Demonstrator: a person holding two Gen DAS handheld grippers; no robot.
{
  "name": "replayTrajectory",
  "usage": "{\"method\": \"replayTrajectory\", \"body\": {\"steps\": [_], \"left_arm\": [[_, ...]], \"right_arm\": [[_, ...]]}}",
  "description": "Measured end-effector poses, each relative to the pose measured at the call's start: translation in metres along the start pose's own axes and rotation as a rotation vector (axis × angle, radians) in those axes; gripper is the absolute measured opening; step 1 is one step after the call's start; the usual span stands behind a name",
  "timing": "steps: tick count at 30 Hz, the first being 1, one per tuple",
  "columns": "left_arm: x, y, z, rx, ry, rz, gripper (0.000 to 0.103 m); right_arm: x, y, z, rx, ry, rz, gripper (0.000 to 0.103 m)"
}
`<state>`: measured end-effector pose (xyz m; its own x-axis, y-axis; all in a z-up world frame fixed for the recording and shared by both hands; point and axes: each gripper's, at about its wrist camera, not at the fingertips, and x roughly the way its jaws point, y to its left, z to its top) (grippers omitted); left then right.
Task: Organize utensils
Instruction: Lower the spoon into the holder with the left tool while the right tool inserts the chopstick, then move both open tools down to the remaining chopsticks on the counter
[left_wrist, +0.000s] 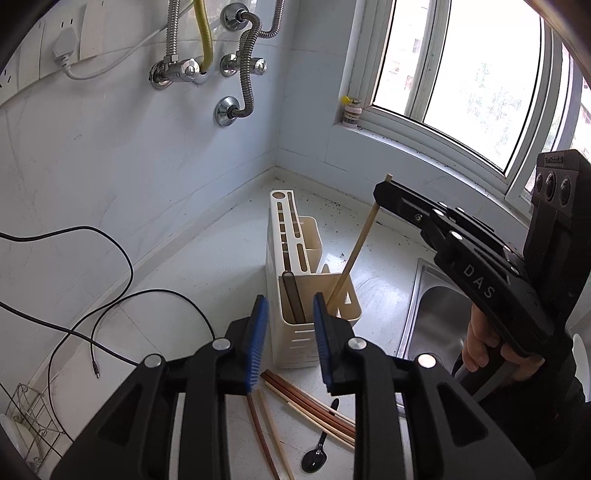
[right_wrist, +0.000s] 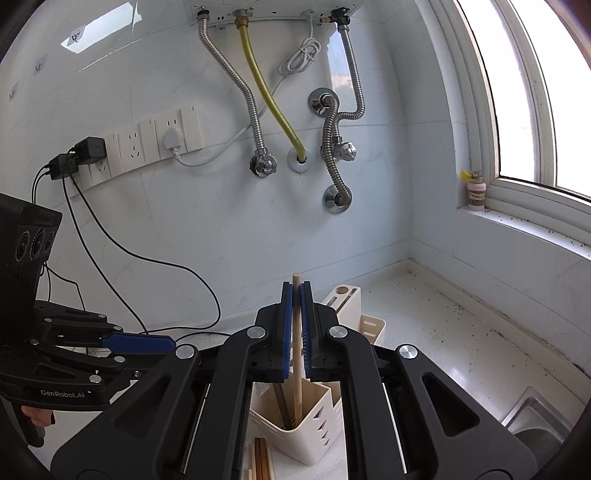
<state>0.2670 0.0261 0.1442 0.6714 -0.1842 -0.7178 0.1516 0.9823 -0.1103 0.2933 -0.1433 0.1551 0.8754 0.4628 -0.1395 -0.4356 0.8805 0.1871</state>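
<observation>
A cream utensil holder (left_wrist: 306, 295) stands on the white counter, also in the right wrist view (right_wrist: 314, 417). My right gripper (right_wrist: 296, 295) is shut on a light wooden chopstick (right_wrist: 297, 369) whose lower end is inside the holder's front compartment; in the left wrist view the chopstick (left_wrist: 354, 254) slants up to the gripper (left_wrist: 384, 192). A dark utensil (left_wrist: 293, 299) stands in the same compartment. My left gripper (left_wrist: 290, 325) is open and empty, just in front of the holder. Several chopsticks (left_wrist: 314, 406) and a black spoon (left_wrist: 317, 454) lie on the counter below it.
A steel sink (left_wrist: 436, 314) lies right of the holder. Black cables (left_wrist: 110, 310) run over the counter at left, and a wire rack (left_wrist: 29, 413) stands at far left. Pipes and valves (right_wrist: 332, 155) hang on the wall. A small bottle (right_wrist: 474, 192) stands on the window sill.
</observation>
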Motion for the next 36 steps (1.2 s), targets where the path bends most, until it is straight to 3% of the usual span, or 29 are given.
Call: {"method": "replayTrajectory", "body": {"steps": [9,11,21,29,36], "left_arm": [[-0.016,0.002,-0.006,0.006,-0.044,0.004,0.033],[-0.022,0.001,-0.008,0.015,-0.062,0.008,0.034],[-0.071,-0.002,-0.045,0.019,-0.156,0.054,0.039],[-0.067,-0.003,-0.115,0.030,-0.117,0.093,0.039],[-0.041,-0.001,-0.181,0.024,-0.017,0.040,0.039]], "right_arm": [[-0.003,-0.008,-0.003,0.023,0.025,-0.012,0.009],[-0.005,-0.008,-0.002,0.025,0.020,-0.015,0.021],[-0.053,-0.001,0.003,-0.003,-0.045,-0.035,0.023],[-0.085,0.005,-0.053,0.008,0.042,-0.048,0.023],[-0.084,-0.001,-0.120,0.068,0.197,-0.064,0.023]]}}
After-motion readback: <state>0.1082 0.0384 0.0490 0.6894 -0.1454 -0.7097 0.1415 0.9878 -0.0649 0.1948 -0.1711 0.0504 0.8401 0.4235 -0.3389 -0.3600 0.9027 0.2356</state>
